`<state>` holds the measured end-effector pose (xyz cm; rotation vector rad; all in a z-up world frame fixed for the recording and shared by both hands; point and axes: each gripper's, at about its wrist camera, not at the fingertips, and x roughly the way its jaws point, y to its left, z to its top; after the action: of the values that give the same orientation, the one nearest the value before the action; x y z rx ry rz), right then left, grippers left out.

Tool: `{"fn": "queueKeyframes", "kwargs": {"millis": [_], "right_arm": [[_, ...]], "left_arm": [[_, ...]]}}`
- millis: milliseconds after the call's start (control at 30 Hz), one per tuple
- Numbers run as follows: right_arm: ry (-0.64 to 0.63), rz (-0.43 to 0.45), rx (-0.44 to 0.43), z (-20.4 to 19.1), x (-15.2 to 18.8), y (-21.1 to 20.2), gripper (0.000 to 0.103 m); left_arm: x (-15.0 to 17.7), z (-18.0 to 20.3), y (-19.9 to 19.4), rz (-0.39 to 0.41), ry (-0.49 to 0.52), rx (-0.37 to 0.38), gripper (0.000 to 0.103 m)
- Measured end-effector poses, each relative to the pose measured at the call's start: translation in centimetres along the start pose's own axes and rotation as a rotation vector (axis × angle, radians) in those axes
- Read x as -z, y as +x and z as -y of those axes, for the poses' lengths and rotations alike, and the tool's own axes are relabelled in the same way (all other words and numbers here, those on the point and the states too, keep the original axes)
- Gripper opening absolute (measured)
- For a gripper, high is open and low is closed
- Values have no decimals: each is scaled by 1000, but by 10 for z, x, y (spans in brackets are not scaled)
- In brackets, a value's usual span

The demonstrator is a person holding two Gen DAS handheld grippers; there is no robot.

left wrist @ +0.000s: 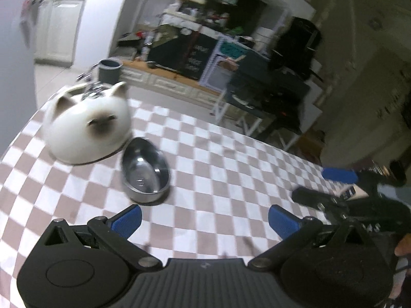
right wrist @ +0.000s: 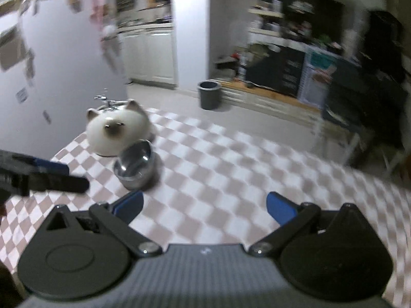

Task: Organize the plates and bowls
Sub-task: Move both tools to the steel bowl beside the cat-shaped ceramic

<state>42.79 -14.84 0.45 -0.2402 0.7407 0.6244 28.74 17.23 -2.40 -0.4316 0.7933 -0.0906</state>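
Note:
A steel bowl (left wrist: 145, 173) (right wrist: 134, 165) stands upright and empty on the checkered tablecloth (left wrist: 231, 174). Just behind it, to the left, sits a round white cat-faced piece (left wrist: 87, 125) (right wrist: 117, 133) with brown ears, shaped like an upturned bowl. My left gripper (left wrist: 205, 220) hovers open in front of the steel bowl, which lies ahead of its left finger. My right gripper (right wrist: 204, 208) is open too, with only cloth between its blue pads. Each gripper shows in the other's view: the right one (left wrist: 316, 184) at the table's right, the left one (right wrist: 77, 175) beside the bowl.
Chrome metal parts (left wrist: 90, 87) stick up behind the cat piece at the table's far edge. A grey bin (left wrist: 110, 70) (right wrist: 209, 95) stands on the floor beyond. Dark furniture with white legs (left wrist: 257, 102) is past the table's right side. A hand (left wrist: 403, 246) shows at right.

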Motion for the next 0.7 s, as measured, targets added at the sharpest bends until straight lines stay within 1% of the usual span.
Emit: {"fn": "queueKeyframes", "kwargs": {"millis": [100, 200, 267, 367, 500, 633, 700], "right_arm": [[-16, 0, -27, -19, -32, 33, 103], [-36, -3, -46, -39, -56, 64, 103], [-40, -8, -54, -49, -67, 86, 103], [-56, -50, -69, -62, -79, 125, 103], [-143, -136, -24, -82, -89, 178, 103], [-209, -195, -33, -100, -91, 214, 103], [-240, -218, -36, -110, -92, 227, 103]], "left_arm": [[-1, -20, 9, -2, -94, -13, 103], [-2, -37, 24, -9, -169, -78, 103], [-1, -44, 33, -23, -182, -110, 103], [0, -51, 45, -44, -188, -135, 103], [0, -53, 54, -43, -169, -133, 103], [1, -50, 63, -33, -104, -152, 103], [2, -47, 66, -35, -90, -150, 103]]}}
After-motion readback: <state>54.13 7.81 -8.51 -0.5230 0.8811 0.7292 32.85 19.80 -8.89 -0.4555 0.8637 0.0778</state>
